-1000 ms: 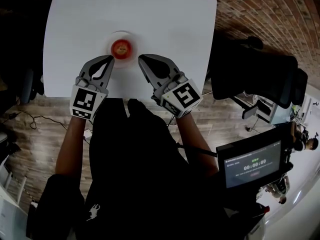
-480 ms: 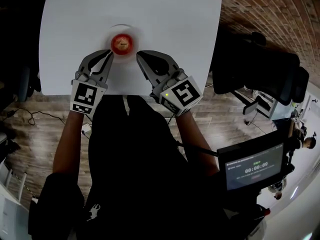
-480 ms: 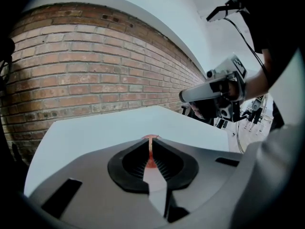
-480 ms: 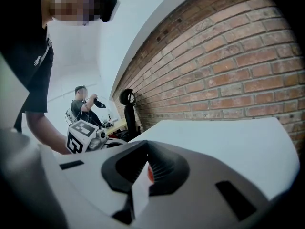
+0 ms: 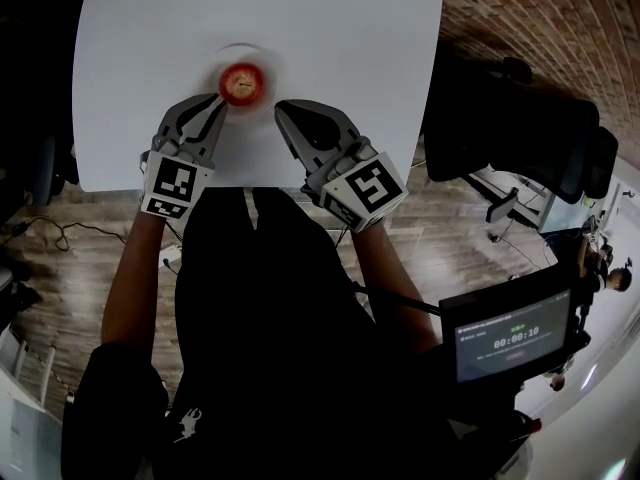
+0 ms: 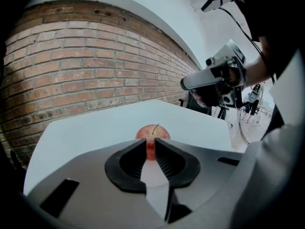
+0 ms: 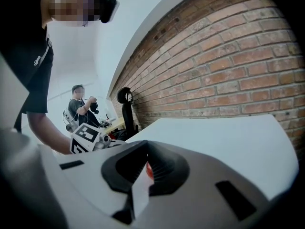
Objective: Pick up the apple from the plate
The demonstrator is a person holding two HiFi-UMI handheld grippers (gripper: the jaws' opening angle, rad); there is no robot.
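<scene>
A round red apple (image 5: pixel 241 83) with a thin stem sits on a small round white plate (image 5: pixel 262 56). It is just ahead of the left claw (image 5: pixel 218 101), and ahead and to the left of the right claw (image 5: pixel 282 110). The plate rests on a smooth white tabletop (image 5: pixel 340 18).

Seen along the left claw's own jaws, the apple stands dead centre beyond the tips, apart from them. Those jaws show only a narrow slit and are opening, with nothing between them. The right claw's jaws are together and empty, with a sliver of red showing past them.

This looks like the reach before the grasp. The left claw likely needs to spread wider than the fruit before it goes further. It should then come in low, so the pads meet the apple at its widest part, on either side of the stem. The smooth, round skin may slip under a high pinch, and a jaw catching the plate's rim could shove or tip the plate. The right claw seems best kept clear.

As for writing, each marker cube (image 5: pixel 170 188) carries a black-and-white square pattern, not words. Behind the right claw, a dark screen (image 5: pixel 510 333) shows a timer that seems to read 00:00:10. Its smaller lines are too small to read. A white emblem on the person's black shirt (image 5: pixel 270 348) is illegible. No label shows on the apple or the plate.
</scene>
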